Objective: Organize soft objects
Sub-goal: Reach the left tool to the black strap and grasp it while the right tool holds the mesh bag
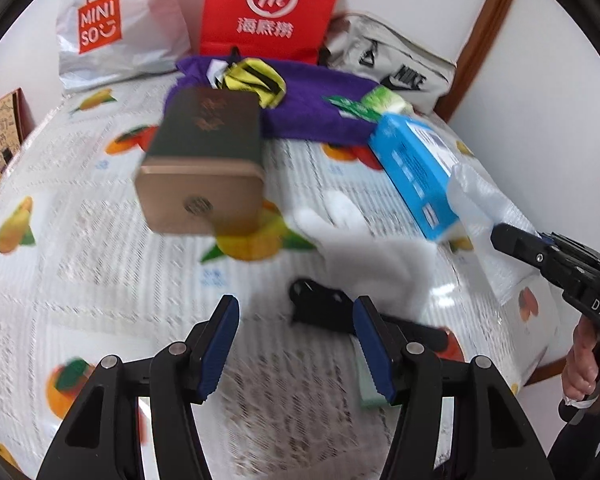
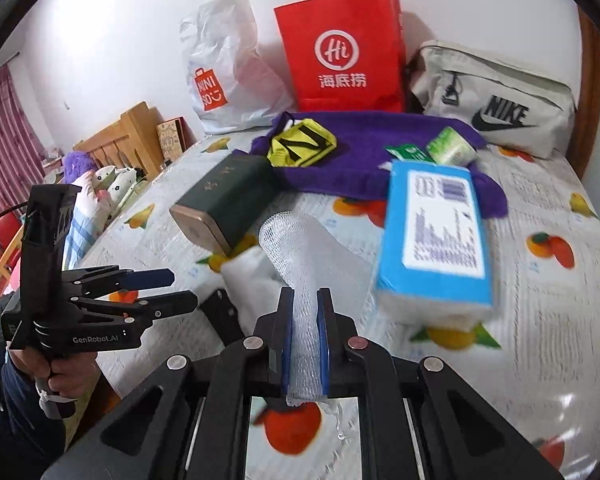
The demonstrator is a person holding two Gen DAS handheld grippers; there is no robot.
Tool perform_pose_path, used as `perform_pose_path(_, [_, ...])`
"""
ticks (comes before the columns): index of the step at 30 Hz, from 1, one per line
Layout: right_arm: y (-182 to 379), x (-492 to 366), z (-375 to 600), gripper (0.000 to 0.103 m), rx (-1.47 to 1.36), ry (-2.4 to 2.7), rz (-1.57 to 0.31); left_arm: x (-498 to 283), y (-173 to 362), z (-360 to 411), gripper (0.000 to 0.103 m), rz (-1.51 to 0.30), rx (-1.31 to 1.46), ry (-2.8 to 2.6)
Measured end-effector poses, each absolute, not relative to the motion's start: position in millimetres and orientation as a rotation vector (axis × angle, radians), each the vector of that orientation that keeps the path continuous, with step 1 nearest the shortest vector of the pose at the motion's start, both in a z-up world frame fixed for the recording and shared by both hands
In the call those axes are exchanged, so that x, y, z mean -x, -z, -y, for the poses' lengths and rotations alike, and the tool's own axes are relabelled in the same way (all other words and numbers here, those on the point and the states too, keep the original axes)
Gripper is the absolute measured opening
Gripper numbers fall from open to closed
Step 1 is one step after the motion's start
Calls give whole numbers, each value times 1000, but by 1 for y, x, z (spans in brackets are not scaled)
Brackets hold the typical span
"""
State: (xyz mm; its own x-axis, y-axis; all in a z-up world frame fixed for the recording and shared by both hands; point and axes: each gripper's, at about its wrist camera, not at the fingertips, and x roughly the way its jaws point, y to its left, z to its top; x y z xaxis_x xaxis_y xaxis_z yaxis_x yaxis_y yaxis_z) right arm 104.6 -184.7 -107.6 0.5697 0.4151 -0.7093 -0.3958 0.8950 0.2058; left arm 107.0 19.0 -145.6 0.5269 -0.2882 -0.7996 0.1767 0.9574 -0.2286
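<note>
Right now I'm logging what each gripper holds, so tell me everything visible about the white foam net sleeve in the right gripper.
The white foam net sleeve is a soft, translucent mesh tube with an open diamond weave. The right gripper is shut on its near end, squeezing it flat between the blue pads; a bit pokes out behind them. The free end rises forward, open and rounded, above the fruit-print tablecloth, in front of the blue tissue pack.
</note>
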Motion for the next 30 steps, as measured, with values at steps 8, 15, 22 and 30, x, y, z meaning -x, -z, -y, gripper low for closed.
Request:
perform_pose_path(8, [127,-87,210,11,-50,-445,-870,-103,166,2,57,-1037,176,317])
perform_pose_path(15, [138,-83,234,11,-109,-420,-886,-124,165,21,57,-1015,170,269])
perform_pose_path(22, [144,-82,248,11,-142,-414,-888,-133,167,49,43,-977,32,181])
perform_pose_path(30, [156,-80,257,11,-169,-399,-905,-125,155,22,13,-959,96,225])
